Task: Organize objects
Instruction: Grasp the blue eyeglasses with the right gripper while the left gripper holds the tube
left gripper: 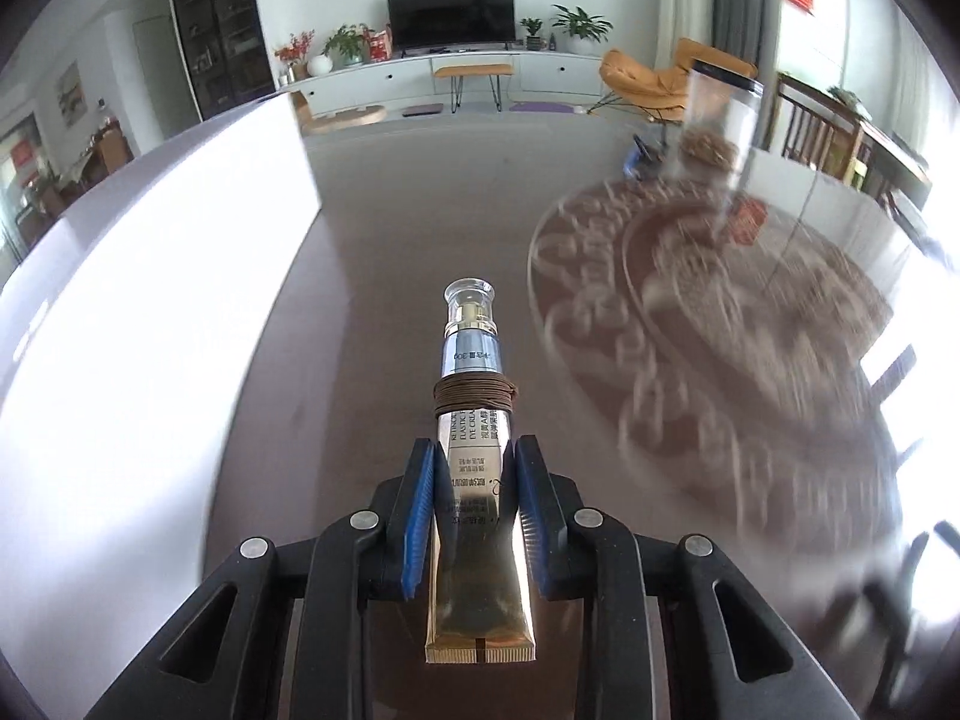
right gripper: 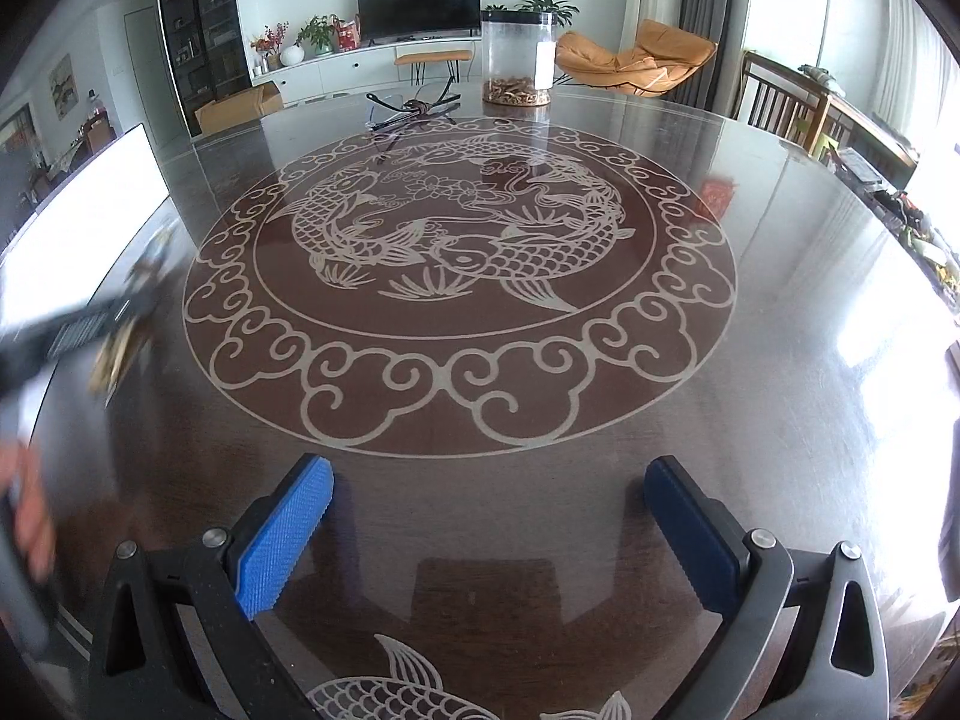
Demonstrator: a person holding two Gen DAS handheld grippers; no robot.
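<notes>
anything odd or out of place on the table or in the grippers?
One oddity: the gold eye cream tube clamped in the left gripper has brown cord wound around its neck. The right gripper is open and empty. The clear jar stands upright; glasses lie beside it. Nothing spilled.

The gold eye cream tube (left gripper: 477,516) is showing upside-down print: "EYE CREAM" is reading clearly, "ELASTIC" above it partly, and "30g" beside Chinese characters on its silver neck; the remaining Chinese lines are staying too small to read
</notes>
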